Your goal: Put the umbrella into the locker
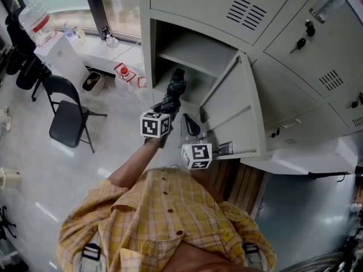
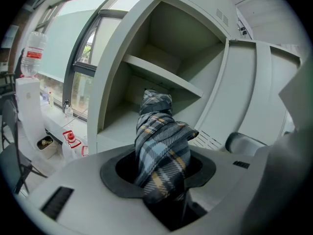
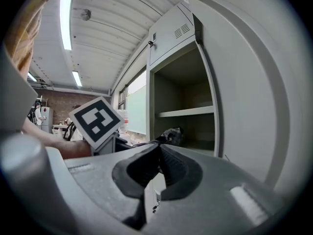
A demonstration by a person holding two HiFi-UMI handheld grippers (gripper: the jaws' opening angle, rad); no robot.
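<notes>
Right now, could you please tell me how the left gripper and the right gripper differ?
The left gripper has its jaws clamped on the plaid folded umbrella; the right gripper has its jaws shut on nothing. The left gripper reaches further toward the open locker than the right gripper. Both point at the locker.

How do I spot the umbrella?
Find the grey lockers; one has its door swung open. In front of that open compartment, the left gripper holds a folded umbrella. Its blue-grey plaid cloth stands out from the plain metal around it.
</notes>
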